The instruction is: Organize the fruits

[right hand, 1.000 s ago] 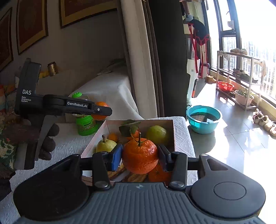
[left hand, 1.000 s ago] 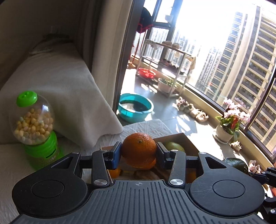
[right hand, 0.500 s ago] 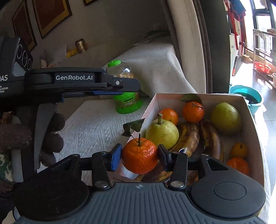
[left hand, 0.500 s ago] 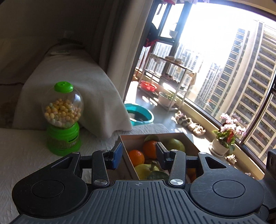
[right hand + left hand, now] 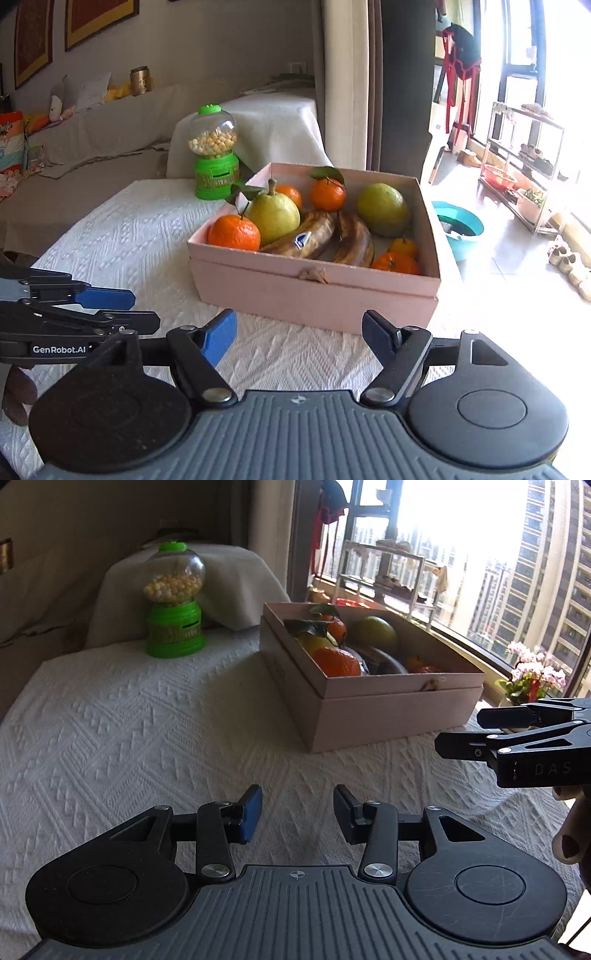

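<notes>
White textured tablecloth [image 5: 140, 236] bearing a pink cardboard box [image 5: 314, 291], which holds all the fruit: two pears, two browned bananas [image 5: 332, 236] and several mandarins. The leafy mandarin [image 5: 233, 232] sits in the near left corner, against the wall. Right gripper [image 5: 299, 334]: jaws have just been opening, now wide and empty. Left gripper [image 5: 297, 814]: jaws apart, nothing between them (both hang short of the box). Risk, as judged: the mandarin, perched high by the rim, could roll out if the box is nudged.

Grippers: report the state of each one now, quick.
Left gripper: open, empty.
Right gripper: open, empty; its fingers have just been opening.
</notes>
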{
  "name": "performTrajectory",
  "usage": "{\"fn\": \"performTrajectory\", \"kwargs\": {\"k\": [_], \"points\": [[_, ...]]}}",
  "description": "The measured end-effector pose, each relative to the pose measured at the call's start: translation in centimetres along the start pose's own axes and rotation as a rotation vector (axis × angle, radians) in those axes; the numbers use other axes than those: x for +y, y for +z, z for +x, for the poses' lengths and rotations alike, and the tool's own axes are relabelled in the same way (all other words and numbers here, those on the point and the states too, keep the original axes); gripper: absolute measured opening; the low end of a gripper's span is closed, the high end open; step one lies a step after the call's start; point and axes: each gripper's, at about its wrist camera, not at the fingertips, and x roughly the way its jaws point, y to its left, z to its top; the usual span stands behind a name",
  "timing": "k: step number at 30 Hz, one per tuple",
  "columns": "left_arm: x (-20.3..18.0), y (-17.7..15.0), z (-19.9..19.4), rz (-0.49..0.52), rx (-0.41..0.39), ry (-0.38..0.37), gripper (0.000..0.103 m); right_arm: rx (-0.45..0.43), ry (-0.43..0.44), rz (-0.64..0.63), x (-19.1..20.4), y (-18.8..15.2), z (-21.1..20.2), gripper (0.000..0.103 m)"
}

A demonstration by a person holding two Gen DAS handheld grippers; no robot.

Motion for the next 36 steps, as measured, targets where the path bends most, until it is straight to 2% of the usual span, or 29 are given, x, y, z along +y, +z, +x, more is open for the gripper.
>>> {"fn": "performTrajectory", "kwargs": {"k": [4,5,8,12,13,15,20,30,36], "points": [[-1.6,-0.7,0.9,0.041,-0.012,0.046,0.048,0.086,-0.066,0.080,-1.0,-2.1,2.8,0.076],[-1.9,-0.9,1.0,0.035,-0.019,0.050,0.049,0.056,-0.082,0.073,-1.0,-2.5,2.7,0.076],[-2.2,-0.5,1.8,-0.002,-0.032,0.042,0.059,0.066,-0.098,0.064,-1.0,-2.5,3.1,0.079],[-3.5,-0.7,2.4,0.007,-0.051,0.068,0.071,0.063,-0.108,0.079,-1.8,-2.8,3.6,0.094],[-3.9,-0.7,2.5,0.024,-0.052,0.082,0.071,0.070,-0.120,0.079,-1.9,-2.9,3.7,0.099],[-4.3,-0.7,2.5,0.033,-0.053,0.093,0.071,0.071,-0.141,0.108,-2.4,-2.9,3.8,0.102],[-4.3,-0.6,2.5,0.011,-0.059,0.106,0.070,0.039,-0.183,0.133,-3.1,-3.8,3.3,0.103],[-4.8,-0.3,3.1,0.028,-0.057,0.150,0.072,0.018,-0.198,0.147,-3.1,-4.2,3.0,0.103],[-4.9,-0.3,3.1,0.031,-0.057,0.151,0.072,0.020,-0.202,0.144,-3.0,-4.3,3.0,0.103]]}}
